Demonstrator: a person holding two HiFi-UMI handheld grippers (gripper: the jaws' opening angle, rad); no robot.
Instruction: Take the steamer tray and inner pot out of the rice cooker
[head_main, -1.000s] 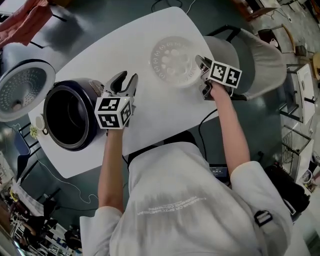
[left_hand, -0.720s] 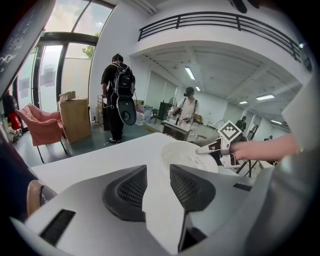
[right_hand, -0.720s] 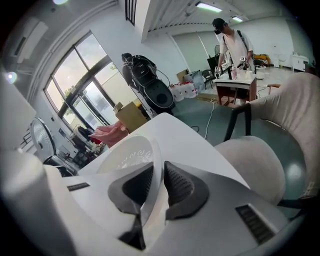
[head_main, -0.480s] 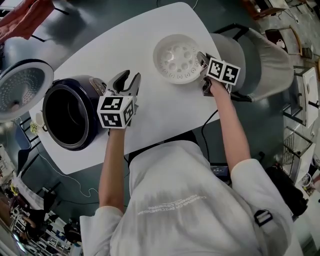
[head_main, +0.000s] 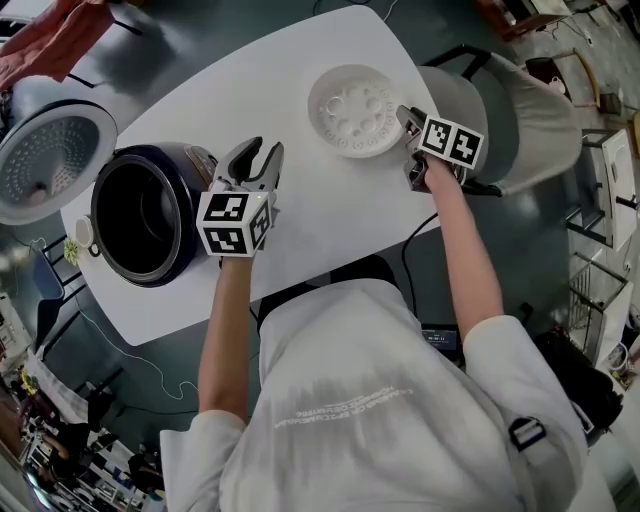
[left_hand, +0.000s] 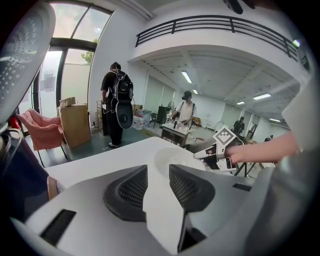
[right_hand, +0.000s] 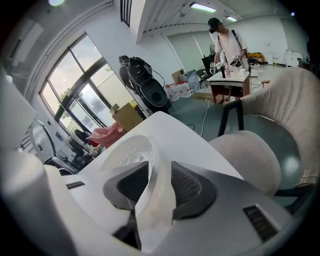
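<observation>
At frame left, the inner pot (head_main: 135, 222) sits in the rice cooker (head_main: 190, 165). At centre, the left tongs (head_main: 259, 150) hover released and empty, jaws just narrowing. Upper right, the right tongs (right_hand: 160, 170), jaws just opening, loosely straddle the rim of the steamer tray (head_main: 355, 110), which rests on the tabletop (head_main: 300, 200).

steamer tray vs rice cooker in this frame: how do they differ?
The steamer tray is white, shallow and holed; the rice cooker is dark and deep. The steamer tray lies towards the right of the white table, the rice cooker at its left end, with its lid swung open. Both are round and rest on that table.
</observation>
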